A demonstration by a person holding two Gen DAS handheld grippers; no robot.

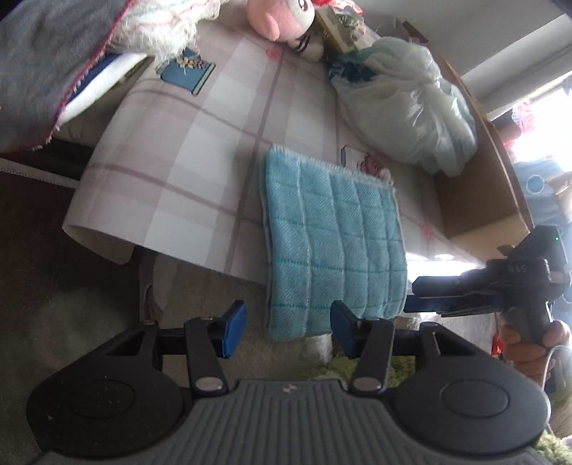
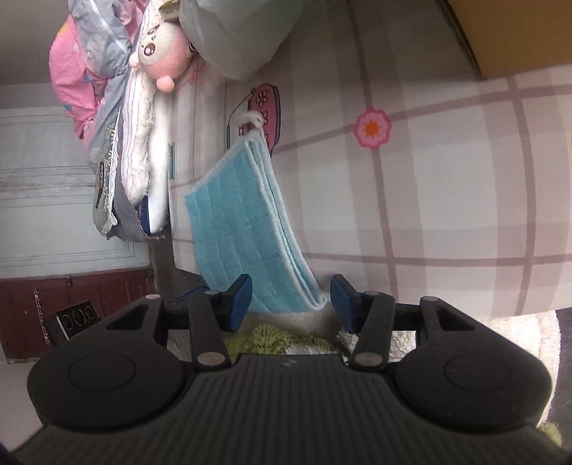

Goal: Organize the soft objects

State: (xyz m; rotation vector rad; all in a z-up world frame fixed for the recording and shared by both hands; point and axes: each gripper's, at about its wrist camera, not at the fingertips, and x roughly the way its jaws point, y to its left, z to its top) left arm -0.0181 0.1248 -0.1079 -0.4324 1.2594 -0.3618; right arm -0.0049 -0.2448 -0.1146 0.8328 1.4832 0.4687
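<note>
A folded light blue quilted towel (image 1: pixel 332 243) (image 2: pixel 243 229) lies on the checked tablecloth (image 1: pixel 186 161) and hangs over the table's near edge. My left gripper (image 1: pixel 289 329) is open at the towel's hanging lower edge, which sits between the blue pads without being pressed. My right gripper (image 2: pixel 290 304) is open too, its pads on either side of the towel's lower corner and not touching it. In the left wrist view the right gripper (image 1: pixel 414 295) comes in from the right beside the towel, held by a hand (image 1: pixel 529 343).
A pink plush toy (image 1: pixel 282 18) (image 2: pixel 164 53), a pale green bundle in a clear bag (image 1: pixel 404 107) and a cardboard box (image 1: pixel 479 193) sit farther back on the table. Folded blankets (image 1: pixel 53 71) (image 2: pixel 136 143) are stacked at one end. A green shaggy rug (image 2: pixel 279 336) lies below.
</note>
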